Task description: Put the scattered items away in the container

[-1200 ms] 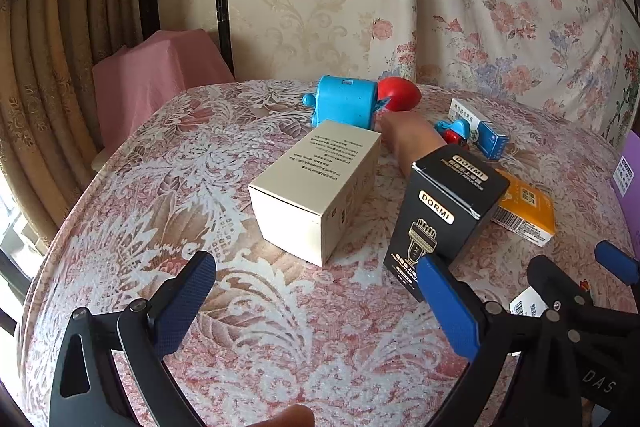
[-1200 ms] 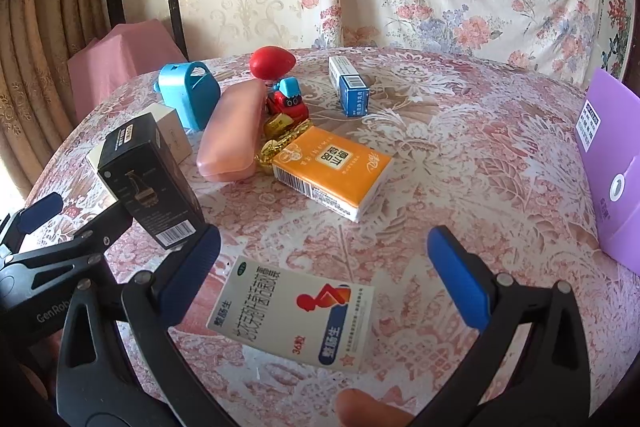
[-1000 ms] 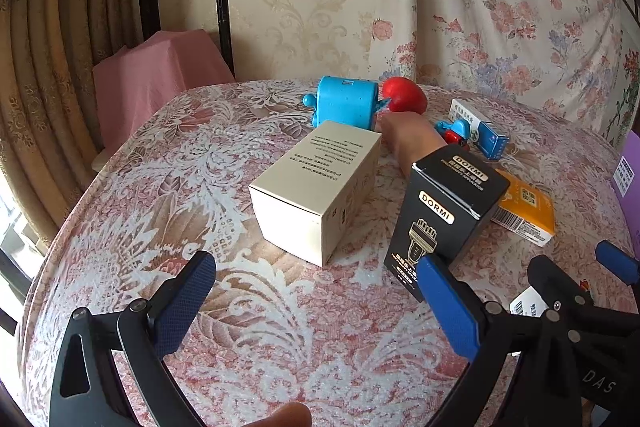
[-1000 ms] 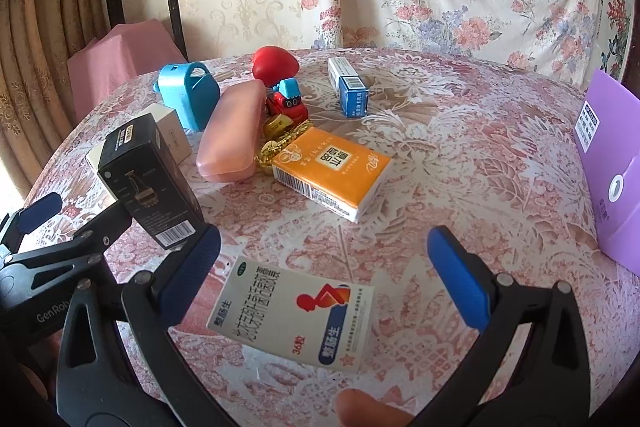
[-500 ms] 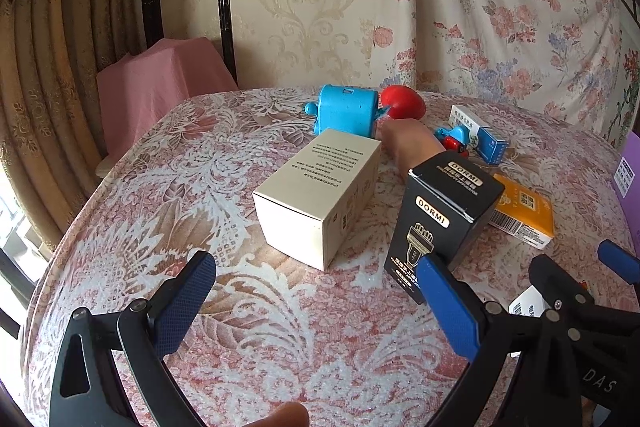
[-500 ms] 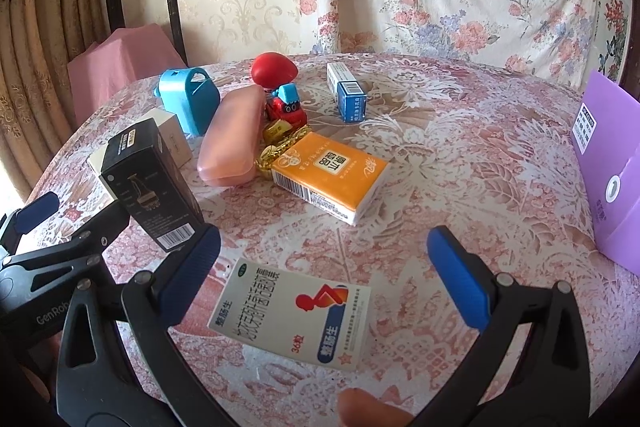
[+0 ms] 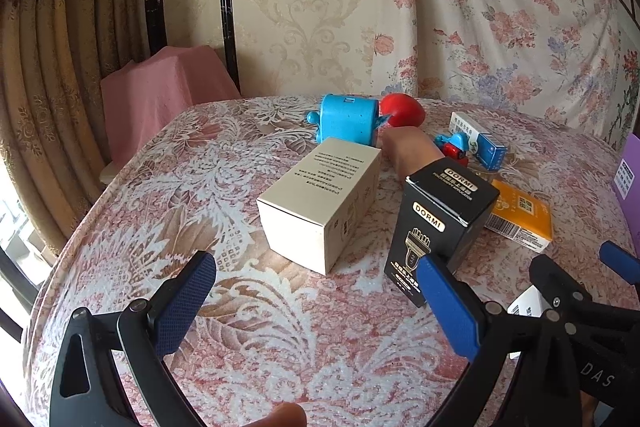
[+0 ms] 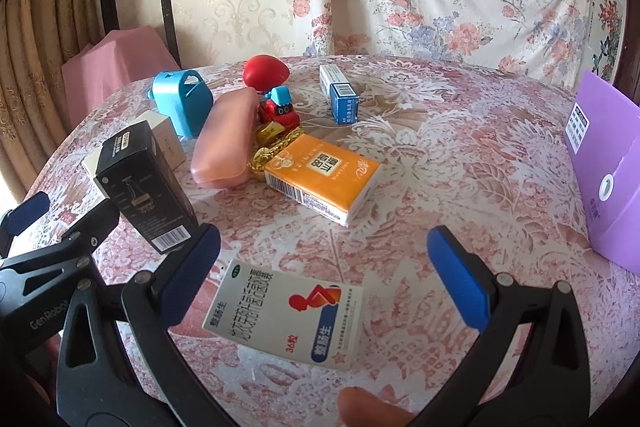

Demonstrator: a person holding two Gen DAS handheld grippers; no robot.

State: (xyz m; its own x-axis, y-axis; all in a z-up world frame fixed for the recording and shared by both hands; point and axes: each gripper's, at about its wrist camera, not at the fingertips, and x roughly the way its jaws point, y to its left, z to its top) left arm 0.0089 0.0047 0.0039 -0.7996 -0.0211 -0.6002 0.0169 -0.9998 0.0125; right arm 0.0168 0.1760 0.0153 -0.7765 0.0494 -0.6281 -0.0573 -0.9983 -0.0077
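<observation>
Scattered items lie untouched on the surface (image 8: 460, 155), and the purple container (image 8: 608, 163) stands at its right edge. From the left: the cream box (image 7: 320, 203) sits toward the left side, with the blue watering-can toy (image 7: 348, 119) behind it near the far edge; then the upright black box (image 7: 440, 223), the pink case (image 8: 224, 147), the red toy car (image 8: 278, 109), the orange packet (image 8: 324, 175) mid-surface, and the white medicine box (image 8: 284, 307) at the near edge. Since a second ago nothing on the surface has shifted; only the views have tilted slightly, so no pick has begun. The left hand-held gripper (image 7: 316, 303) hangs spread before the cream and black boxes. The right hand-held gripper (image 8: 324, 275) is spread too, its jaws either side of the medicine box, probably above it rather than touching.
</observation>
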